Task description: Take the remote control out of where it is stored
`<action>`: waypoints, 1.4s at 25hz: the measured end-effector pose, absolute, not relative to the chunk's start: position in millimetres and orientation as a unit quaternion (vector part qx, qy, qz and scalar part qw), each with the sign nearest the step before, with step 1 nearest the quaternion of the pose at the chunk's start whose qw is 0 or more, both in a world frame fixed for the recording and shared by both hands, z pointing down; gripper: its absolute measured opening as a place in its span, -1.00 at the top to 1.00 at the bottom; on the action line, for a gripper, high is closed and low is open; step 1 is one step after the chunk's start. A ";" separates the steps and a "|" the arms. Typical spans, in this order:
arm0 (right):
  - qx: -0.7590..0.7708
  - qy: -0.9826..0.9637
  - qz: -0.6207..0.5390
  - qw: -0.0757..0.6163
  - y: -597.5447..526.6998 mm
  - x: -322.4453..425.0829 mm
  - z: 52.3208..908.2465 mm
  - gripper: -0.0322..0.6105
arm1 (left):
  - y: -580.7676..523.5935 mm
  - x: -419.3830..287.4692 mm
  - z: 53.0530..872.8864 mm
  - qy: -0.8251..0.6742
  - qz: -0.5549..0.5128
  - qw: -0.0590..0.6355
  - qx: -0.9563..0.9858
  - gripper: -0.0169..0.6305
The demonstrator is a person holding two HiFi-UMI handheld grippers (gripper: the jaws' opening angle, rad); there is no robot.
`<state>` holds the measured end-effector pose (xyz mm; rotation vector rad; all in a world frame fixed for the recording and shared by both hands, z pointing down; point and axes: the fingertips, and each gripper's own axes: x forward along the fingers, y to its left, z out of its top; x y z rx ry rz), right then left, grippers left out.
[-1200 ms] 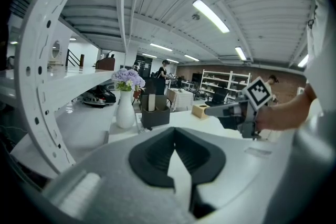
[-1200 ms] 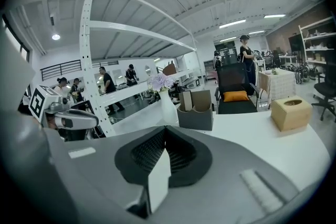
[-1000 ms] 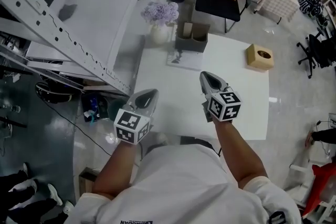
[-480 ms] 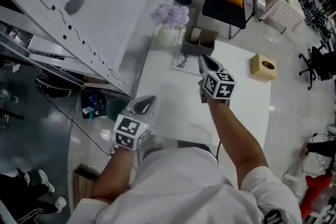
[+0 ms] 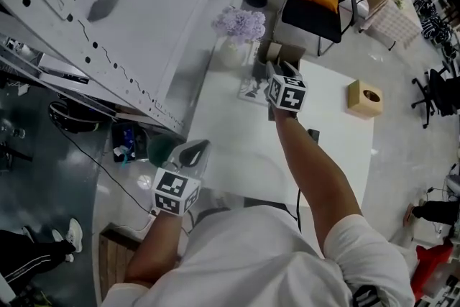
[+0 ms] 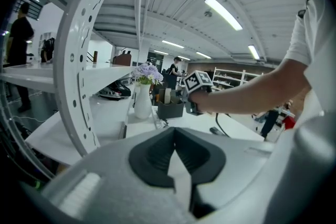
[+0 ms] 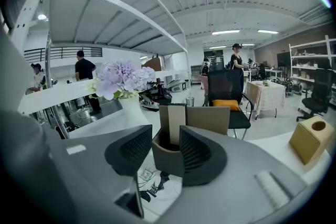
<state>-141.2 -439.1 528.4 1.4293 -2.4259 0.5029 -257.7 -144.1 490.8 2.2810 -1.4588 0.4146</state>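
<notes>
Now the right tool (image 7: 166, 145), jaws just opening, frames the grey holder (image 7: 169, 164) with its upright remote (image 7: 176, 123); left tool (image 6: 175, 150) closed.

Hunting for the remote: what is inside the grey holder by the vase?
A pale upright slab, likely the remote control, stands in the grey holder, a tan panel beside it. The holder's wall hides their lower ends.

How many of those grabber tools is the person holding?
2: the left gripper at the table edge; the right gripper, jaws just opened, grey holder showing between them.
</notes>
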 end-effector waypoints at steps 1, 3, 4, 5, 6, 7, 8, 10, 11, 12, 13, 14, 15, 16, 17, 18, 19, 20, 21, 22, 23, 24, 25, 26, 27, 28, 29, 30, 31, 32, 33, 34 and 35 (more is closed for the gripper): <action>0.499 -0.837 0.172 0.144 -444.7 -144.3 531.5 0.37 | -143.5 -258.8 491.6 -0.523 0.149 0.201 0.815 0.95; 0.506 -0.832 0.168 0.154 -456.3 -149.6 537.9 0.37 | -142.7 -261.0 493.0 -0.524 0.151 0.203 0.813 0.95; 0.510 -0.828 0.168 0.160 -462.2 -150.9 541.1 0.34 | -142.4 -262.0 493.6 -0.525 0.152 0.204 0.812 0.95; 0.514 -0.825 0.168 0.164 -468.0 -151.2 544.0 0.31 | -142.1 -263.1 494.2 -0.526 0.153 0.205 0.811 0.95; 0.519 -0.821 0.168 0.168 -473.4 -150.8 546.6 0.29 | -141.8 -264.3 494.8 -0.527 0.154 0.206 0.810 0.95; 0.523 -0.818 0.169 0.171 -478.2 -150.1 549.1 0.27 | -141.5 -265.6 495.4 -0.528 0.155 0.207 0.809 0.95; 0.526 -0.815 0.170 0.174 -482.0 -149.5 551.4 0.25 | -141.0 -267.0 496.3 -0.529 0.155 0.209 0.807 0.95; 0.529 -0.812 0.174 0.176 -486.9 -150.0 556.0 0.23 | -140.2 -269.2 498.8 -0.531 0.157 0.213 0.805 0.95; 0.530 -0.811 0.177 0.177 -488.6 -151.0 558.2 0.21 | -139.8 -269.9 500.0 -0.532 0.158 0.215 0.804 0.95; 0.532 -0.808 0.181 0.177 -490.2 -152.0 560.4 0.19 | -139.5 -270.4 501.1 -0.532 0.159 0.217 0.803 0.95; 0.535 -0.805 0.184 0.177 -491.9 -153.1 562.3 0.16 | -139.2 -270.8 501.9 -0.533 0.160 0.219 0.802 0.95; 0.540 -0.801 0.186 0.178 -493.9 -153.9 563.9 0.15 | -139.0 -271.0 502.6 -0.533 0.160 0.221 0.801 0.95; 0.545 -0.798 0.187 0.179 -496.0 -154.3 565.2 0.14 | -138.6 -270.9 503.2 -0.533 0.160 0.222 0.800 0.95; 0.550 -0.794 0.187 0.180 -497.9 -154.4 566.2 0.14 | -138.0 -270.8 503.8 -0.533 0.160 0.224 0.800 0.95; 0.555 -0.790 0.188 0.181 -499.5 -154.5 567.0 0.14 | -137.3 -270.9 504.6 -0.533 0.161 0.225 0.800 0.95; 0.559 -0.787 0.188 0.182 -500.8 -154.8 567.4 0.14 | -136.4 -271.4 505.6 -0.533 0.163 0.226 0.799 0.95; 0.563 -0.784 0.187 0.184 -501.7 -155.2 567.7 0.14 | -135.3 -272.4 506.7 -0.533 0.164 0.227 0.798 0.95; 0.567 -0.780 0.185 0.187 -502.3 -155.3 568.0 0.14 | -134.1 -273.6 508.0 -0.534 0.166 0.228 0.797 0.95; 0.572 -0.777 0.183 0.191 -502.9 -154.5 568.4 0.18 | -133.0 -274.9 509.4 -0.534 0.167 0.230 0.796 0.95; 0.576 -0.773 0.182 0.194 -503.8 -153.1 569.4 0.22 | -132.0 -276.1 510.8 -0.535 0.168 0.232 0.795 0.95; 0.580 -0.770 0.180 0.196 -505.0 -151.7 570.3 0.29 | -131.1 -277.2 512.0 -0.536 0.169 0.234 0.794 0.95; 0.582 -0.769 0.178 0.198 -505.9 -150.9 570.5 0.33 | -130.4 -278.4 512.9 -0.537 0.169 0.235 0.793 0.95; 0.583 -0.767 0.175 0.200 -506.4 -150.4 569.8 0.33 | -130.0 -279.5 513.5 -0.537 0.170 0.235 0.792 0.95; 0.585 -0.767 0.172 0.203 -506.7 -150.4 569.0 0.33 | -129.9 -280.5 513.9 -0.537 0.170 0.236 0.792 0.95; 0.586 -0.766 0.169 0.205 -506.8 -150.6 568.3 0.33 | -130.0 -281.4 514.2 -0.538 0.171 0.236 0.791 0.95; 0.588 -0.764 0.167 0.206 -506.6 -150.9 568.0 0.33 | -130.1 -282.2 514.6 -0.538 0.171 0.236 0.791 0.95; 0.589 -0.763 0.167 0.207 -506.2 -151.1 568.1 0.33 | -130.1 -282.8 515.2 -0.537 0.171 0.237 0.791 0.95; 0.591 -0.761 0.166 0.209 -505.9 -151.2 569.1 0.33 | -130.0 -283.1 515.9 -0.537 0.172 0.238 0.791 0.95; 0.593 -0.759 0.167 0.213 -505.8 -151.0 570.8 0.32 | -129.8 -283.0 516.6 -0.536 0.172 0.238 0.791 0.95; 0.593 -0.757 0.169 0.216 -505.9 -150.9 572.7 0.31 | -129.6 -282.5 517.2 -0.535 0.172 0.239 0.791 0.95; 0.593 -0.756 0.171 0.218 -506.0 -150.8 574.3 0.31 | -129.4 -282.0 517.6 -0.535 0.173 0.239 0.792 0.95; 0.593 -0.755 0.171 0.220 -506.0 -151.0 575.1 0.32 | -129.2 -281.5 517.7 -0.534 0.173 0.240 0.792 0.95; 0.592 -0.756 0.171 0.221 -506.0 -151.2 575.2 0.32 | -129.0 -281.5 517.8 -0.534 0.173 0.240 0.792 0.95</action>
